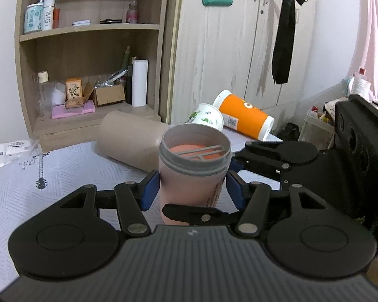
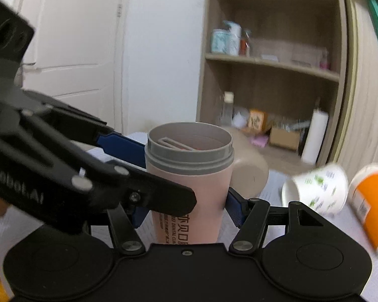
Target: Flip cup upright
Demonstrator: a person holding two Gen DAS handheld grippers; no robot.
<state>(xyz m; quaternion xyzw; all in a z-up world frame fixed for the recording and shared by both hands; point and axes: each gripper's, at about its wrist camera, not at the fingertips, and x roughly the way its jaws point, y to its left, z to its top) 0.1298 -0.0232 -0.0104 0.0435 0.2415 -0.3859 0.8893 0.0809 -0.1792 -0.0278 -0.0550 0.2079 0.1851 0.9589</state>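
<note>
A pink cup [image 1: 192, 183] with a grey threaded rim stands upright, mouth up, on the patterned table; it also shows in the right wrist view [image 2: 189, 188]. My left gripper [image 1: 190, 188] has its blue pads on both sides of the cup's body, touching or nearly so. My right gripper [image 2: 186, 209] also brackets the cup low down, and its blue pads sit close to the sides. The right gripper reaches in from the right in the left wrist view [image 1: 277, 161]. The left gripper crosses in from the left in the right wrist view [image 2: 88, 176].
A white printed paper cup [image 1: 208, 119] and an orange cup [image 1: 244, 115] lie on their sides behind. A brown paper roll [image 1: 128, 138] lies on the table's far side. A wooden shelf unit [image 1: 88, 50] with bottles and boxes stands behind.
</note>
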